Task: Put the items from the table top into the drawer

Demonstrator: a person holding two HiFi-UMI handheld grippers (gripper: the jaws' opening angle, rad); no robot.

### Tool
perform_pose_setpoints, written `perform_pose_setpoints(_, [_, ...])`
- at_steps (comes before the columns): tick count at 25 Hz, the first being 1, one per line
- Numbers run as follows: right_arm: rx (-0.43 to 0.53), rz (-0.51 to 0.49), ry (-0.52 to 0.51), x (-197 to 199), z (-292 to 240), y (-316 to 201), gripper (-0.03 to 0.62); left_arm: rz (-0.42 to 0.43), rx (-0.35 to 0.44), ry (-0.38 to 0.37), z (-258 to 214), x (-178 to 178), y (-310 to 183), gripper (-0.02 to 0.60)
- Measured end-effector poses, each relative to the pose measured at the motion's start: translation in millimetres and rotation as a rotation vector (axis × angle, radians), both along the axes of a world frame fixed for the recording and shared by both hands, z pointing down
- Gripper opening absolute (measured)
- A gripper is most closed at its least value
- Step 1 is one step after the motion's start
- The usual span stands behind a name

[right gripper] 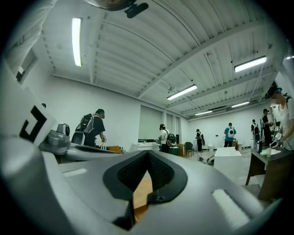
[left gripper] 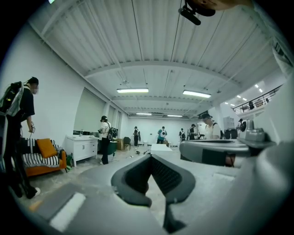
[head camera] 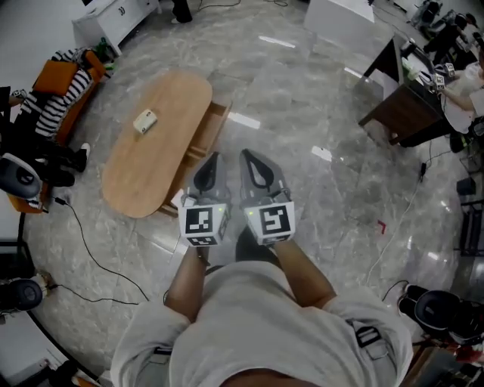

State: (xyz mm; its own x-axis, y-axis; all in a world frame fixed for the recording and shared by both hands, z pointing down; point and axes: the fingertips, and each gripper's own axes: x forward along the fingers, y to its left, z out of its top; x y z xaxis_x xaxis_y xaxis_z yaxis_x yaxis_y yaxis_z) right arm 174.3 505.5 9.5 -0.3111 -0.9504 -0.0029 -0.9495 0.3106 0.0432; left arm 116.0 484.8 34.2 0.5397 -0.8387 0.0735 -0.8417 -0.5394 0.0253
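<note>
An oval wooden table point(head camera: 155, 178) stands on the marble floor at the left of the head view. A small pale boxy item point(head camera: 145, 121) lies on its top. On the table's right side a wooden drawer point(head camera: 214, 127) stands pulled out. My left gripper point(head camera: 213, 157) and right gripper point(head camera: 246, 154) are held level, side by side, just right of the table's near end and apart from it. In the left gripper view the left gripper point(left gripper: 150, 156) has its jaws shut and holds nothing. The right gripper point(right gripper: 147, 152) is shut and empty too, with a strip of table wood point(right gripper: 141, 193) showing below its tips.
A dark desk point(head camera: 404, 113) stands at the right and an orange sofa point(head camera: 64, 83) with a striped cushion at the left. A white cabinet point(head camera: 113, 19) is at the far left. Cables point(head camera: 98, 261) trail over the floor. Several people point(left gripper: 104, 137) stand far off.
</note>
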Motion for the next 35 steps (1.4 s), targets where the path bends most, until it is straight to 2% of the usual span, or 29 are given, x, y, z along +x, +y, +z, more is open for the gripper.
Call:
perform_pose_setpoints(4, [0.0, -0.051, 0.004, 10.7, -3.6, -64.3, 0.006, -0.055, -0.014, -0.002, -1.8, 5.1, -61.6, 0.02])
perform_pose_setpoints(7, [-0.039, -0.101, 0.005, 14.3, 5.9, -105.3, 0.007, -0.095, -0.04, -0.008, 4.0, 9.3, -96.4, 0.02])
perform_pose_setpoints(11, [-0.065, -0.147, -0.027, 3.6, 19.0, -151.9, 0.007, -0.148, -0.092, -0.014, 21.0, -7.5, -136.8, 0.02])
perform_pose_setpoints(15, [-0.127, -0.208, -0.027, -27.5, 44.6, -194.0, 0.006, -0.19, -0.154, -0.019, 52.0, -33.7, -175.0, 0.02])
perform_pose_setpoints(20, [-0.135, -0.244, -0.039, -64.5, 54.9, -255.6, 0.007, -0.208, -0.194, -0.028, 69.7, -70.2, -237.7, 0.02])
perform_pose_setpoints(31, [-0.274, -0.376, 0.032, -181.4, 111.1, -365.2, 0.008, -0.326, -0.317, 0.016, 125.8, -180.5, -335.0, 0.02])
perform_pose_setpoints(35, [-0.311, -0.4, 0.062, -208.8, 142.5, -399.4, 0.006, -0.346, -0.359, 0.009, 156.2, -211.6, -369.5, 0.02])
